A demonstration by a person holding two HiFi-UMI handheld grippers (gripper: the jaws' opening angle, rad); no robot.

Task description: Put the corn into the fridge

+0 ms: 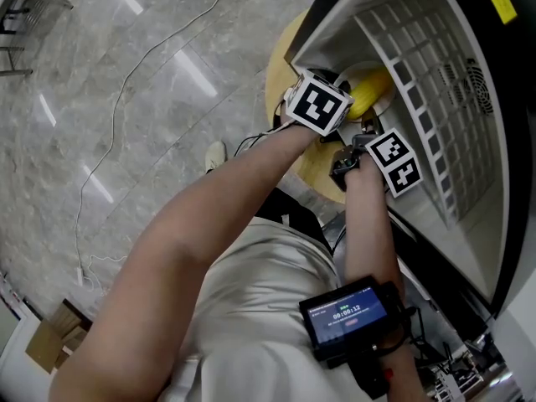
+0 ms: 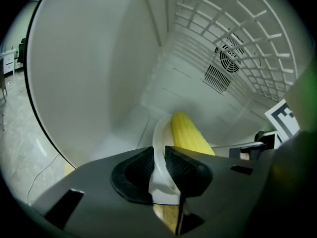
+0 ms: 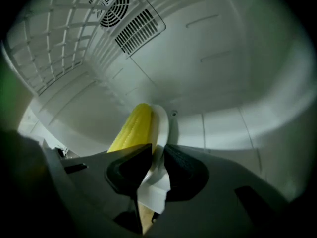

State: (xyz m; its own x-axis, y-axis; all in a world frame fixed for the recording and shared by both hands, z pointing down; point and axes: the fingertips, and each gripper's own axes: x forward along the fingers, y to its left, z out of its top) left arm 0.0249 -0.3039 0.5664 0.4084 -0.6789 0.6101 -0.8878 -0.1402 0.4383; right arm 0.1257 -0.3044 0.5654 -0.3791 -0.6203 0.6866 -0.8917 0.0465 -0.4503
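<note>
A yellow corn cob [image 1: 369,89] lies on a small white plate [image 1: 384,103] held inside the open fridge [image 1: 469,174]. Both grippers grip the plate by its rim, from opposite sides. In the left gripper view, my left gripper [image 2: 159,170] is shut on the plate's edge [image 2: 159,138], with the corn [image 2: 188,135] just beyond the jaws. In the right gripper view, my right gripper [image 3: 154,170] is shut on the plate's rim [image 3: 161,128], with the corn [image 3: 131,130] to the left of it. The plate hangs just above the fridge's white floor.
A white wire shelf [image 1: 419,82] runs close above the plate, and a fan grille [image 3: 115,8] sits in the back wall. A round wooden table [image 1: 283,65] stands right in front of the fridge. A cable [image 1: 126,82] trails over the marble floor.
</note>
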